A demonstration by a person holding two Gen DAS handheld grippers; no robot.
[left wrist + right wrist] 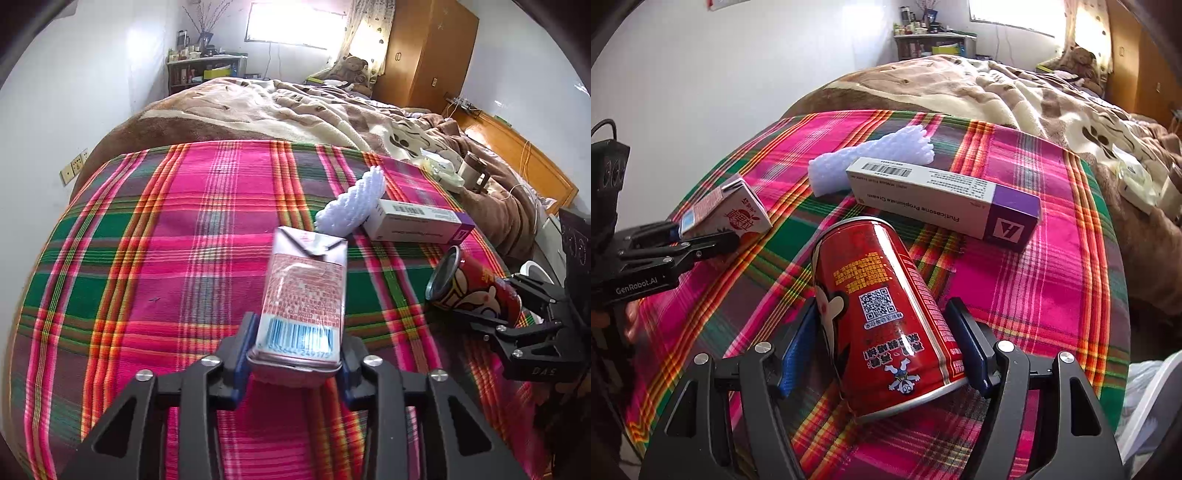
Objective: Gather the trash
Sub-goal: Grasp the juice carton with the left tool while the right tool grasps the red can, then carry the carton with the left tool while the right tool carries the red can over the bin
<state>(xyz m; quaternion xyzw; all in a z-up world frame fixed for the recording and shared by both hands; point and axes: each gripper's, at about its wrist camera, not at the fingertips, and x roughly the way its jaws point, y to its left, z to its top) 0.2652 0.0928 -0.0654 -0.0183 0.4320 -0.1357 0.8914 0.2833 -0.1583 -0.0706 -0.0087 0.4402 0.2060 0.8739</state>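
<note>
Left gripper (295, 363) is clamped on the near end of the small drink carton (304, 291), blue pads pressing both sides just under the barcode. The carton lies lengthwise, its folded top pointing away from me, over the plaid cloth (155, 236). From the right camera the same carton (733, 210) juts out of the left gripper (685, 230), far end slightly raised.

Right gripper (886, 354) stands wide around the red can (875, 306). The can is tipped over on the plaid cloth (1034, 288), bottom rim nearest me. Right pad (971, 352) touches the can's side near the base; left pad (796, 350) shows a gap. Not a firm grip as far as I can tell. In the left view the can (476, 291) sits in the right gripper (517, 314) at the cloth's right edge.

Also on the cloth, untouched: a long white box with a purple end (945, 197) just past the can, and a white foam sleeve (871, 160) behind it, touching the box's far side. A brown blanket (960, 88) covers the bed beyond.
</note>
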